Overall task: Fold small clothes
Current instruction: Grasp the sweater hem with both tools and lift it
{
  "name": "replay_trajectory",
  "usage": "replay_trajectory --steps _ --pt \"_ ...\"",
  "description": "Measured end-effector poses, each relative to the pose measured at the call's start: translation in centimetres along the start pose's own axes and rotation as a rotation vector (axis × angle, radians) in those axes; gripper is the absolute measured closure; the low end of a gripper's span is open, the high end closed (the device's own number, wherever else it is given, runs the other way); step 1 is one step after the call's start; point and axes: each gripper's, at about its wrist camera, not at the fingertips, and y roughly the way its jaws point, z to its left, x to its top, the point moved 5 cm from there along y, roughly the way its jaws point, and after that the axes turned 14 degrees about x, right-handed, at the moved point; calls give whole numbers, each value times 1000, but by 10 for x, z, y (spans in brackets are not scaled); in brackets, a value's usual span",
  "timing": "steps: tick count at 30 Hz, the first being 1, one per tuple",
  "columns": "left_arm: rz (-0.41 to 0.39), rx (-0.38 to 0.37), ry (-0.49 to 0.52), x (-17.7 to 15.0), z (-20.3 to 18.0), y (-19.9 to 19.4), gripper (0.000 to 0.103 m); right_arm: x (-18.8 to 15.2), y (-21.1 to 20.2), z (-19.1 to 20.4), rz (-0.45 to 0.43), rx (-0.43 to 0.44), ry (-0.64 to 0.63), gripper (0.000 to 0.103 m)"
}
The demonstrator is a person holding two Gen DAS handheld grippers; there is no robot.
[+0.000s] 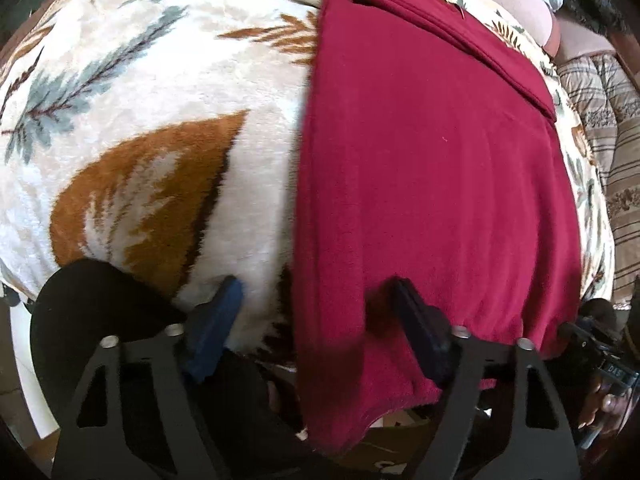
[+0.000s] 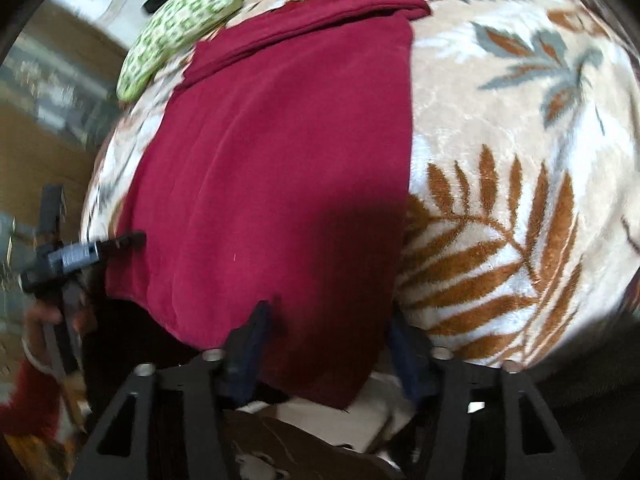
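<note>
A dark red garment [image 1: 432, 168] lies spread flat on a cream blanket with leaf print [image 1: 160, 120], its far end folded over. Its near hem hangs over the bed's front edge. My left gripper [image 1: 316, 300] is open, its fingers straddling the garment's left near corner. In the right wrist view the same garment [image 2: 280, 160] fills the middle. My right gripper [image 2: 328, 320] is open, its fingers straddling the garment's right near corner. The left gripper [image 2: 116, 242] shows at the garment's left edge.
A green patterned cloth [image 2: 176, 28] lies on the bed beyond the garment's far left corner. A striped quilt [image 1: 612, 152] lies to the right of the blanket. The blanket [image 2: 520, 160] runs on to the garment's right.
</note>
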Motion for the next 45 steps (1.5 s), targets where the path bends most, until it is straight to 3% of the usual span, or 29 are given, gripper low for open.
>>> replay_trajectory --steps 3,6,7,9,16,18,20,22,28,38,45 --pt "11 -27 -10 0 5 -1 33 -3 3 -5 14 90 64 56" --pt "8 -10 8 -1 -3 -3 33 -4 9 -1 17 71 22 56" --pt "5 -11 23 -2 -7 -5 33 -4 10 3 17 82 1 58" --pt "-5 -33 51 -5 -18 -8 33 -3 14 10 24 114 -19 74" --pt "-41 19 126 -5 -34 -4 33 5 14 13 -33 179 6 87" --pt "-57 16 144 -4 -33 -7 47 7 8 12 -84 206 30 88" --pt "-65 6 145 -3 -28 -10 71 7 3 15 -143 240 61 88" --pt "-60 -13 140 -1 -24 -14 86 10 0 16 -206 304 103 88" --pt "-49 -67 84 15 -16 -19 90 36 -12 36 -253 380 71 88" --pt "-157 -194 -27 107 -36 -55 93 121 -45 43 -335 432 17 89" --pt "-203 -174 -44 192 -47 -51 94 208 -45 34 -393 440 14 90"
